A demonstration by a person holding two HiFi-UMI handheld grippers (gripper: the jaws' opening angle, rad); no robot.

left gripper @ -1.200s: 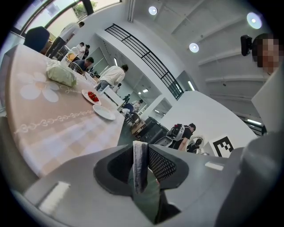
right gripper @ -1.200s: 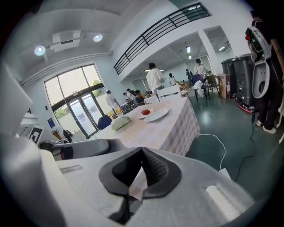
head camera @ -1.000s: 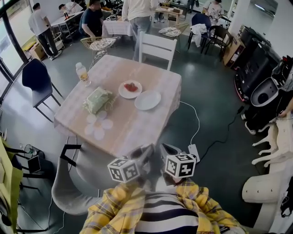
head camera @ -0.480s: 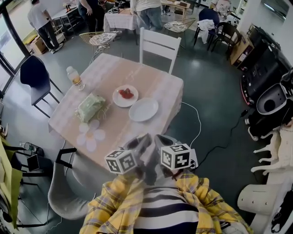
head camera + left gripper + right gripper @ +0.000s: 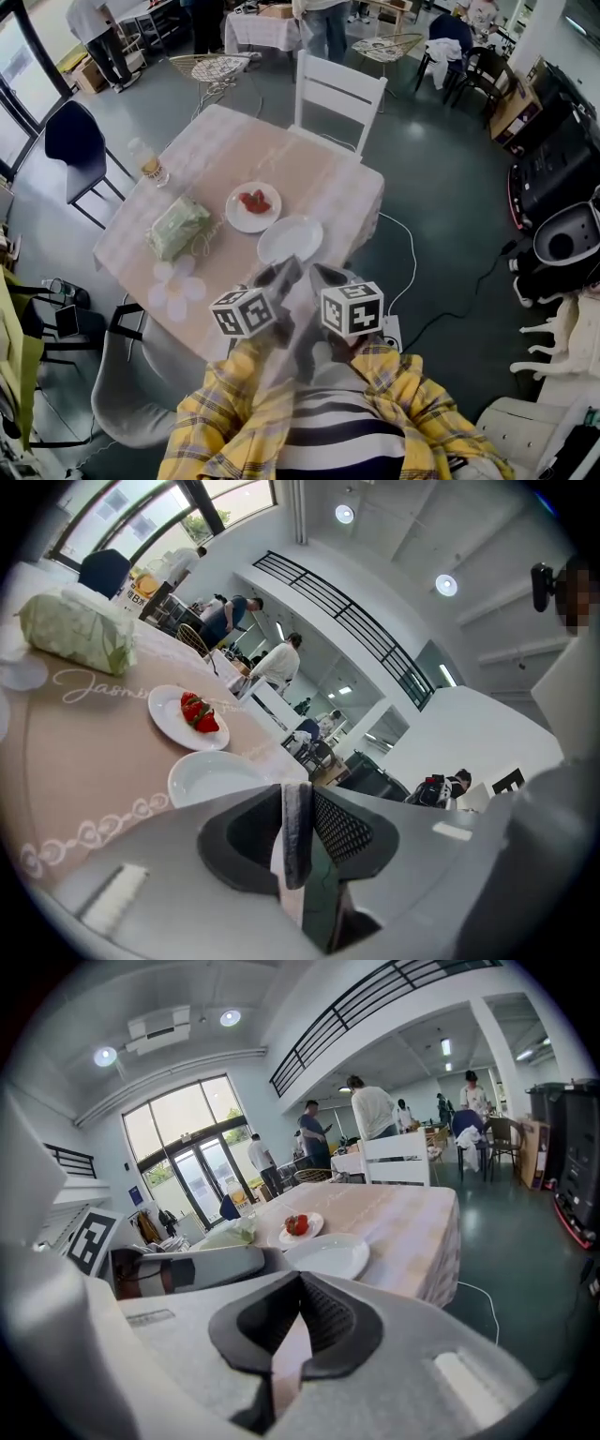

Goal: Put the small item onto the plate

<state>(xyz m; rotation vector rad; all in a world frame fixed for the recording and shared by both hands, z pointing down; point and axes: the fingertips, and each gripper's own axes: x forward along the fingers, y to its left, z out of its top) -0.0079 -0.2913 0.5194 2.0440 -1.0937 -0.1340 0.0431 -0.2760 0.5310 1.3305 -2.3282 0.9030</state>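
Both tools sit side by side at the near table (image 5: 314,178) edge, close to the person's yellow plaid shirt (image 5: 211,436).
- Left tool (image 5: 296,791): jaws pressed together, nothing between them.
- Right tool (image 5: 298,1281): jaws also pressed together, empty.
- Just ahead of both tools: empty white plate (image 5: 290,239), nothing on it.
- Beyond that and slightly left: second plate (image 5: 236,215), just beside the empty one, with the red strawberries (image 5: 253,200) on it. Neither tool touches them.
- Further left of the tools: flower-shaped mat (image 5: 178,286), then green tissue pack (image 5: 176,227).
- Far left table corner: bottle (image 5: 148,161), upright.
- Far side, across from the tools: white chair (image 5: 339,94); people stand behind it.
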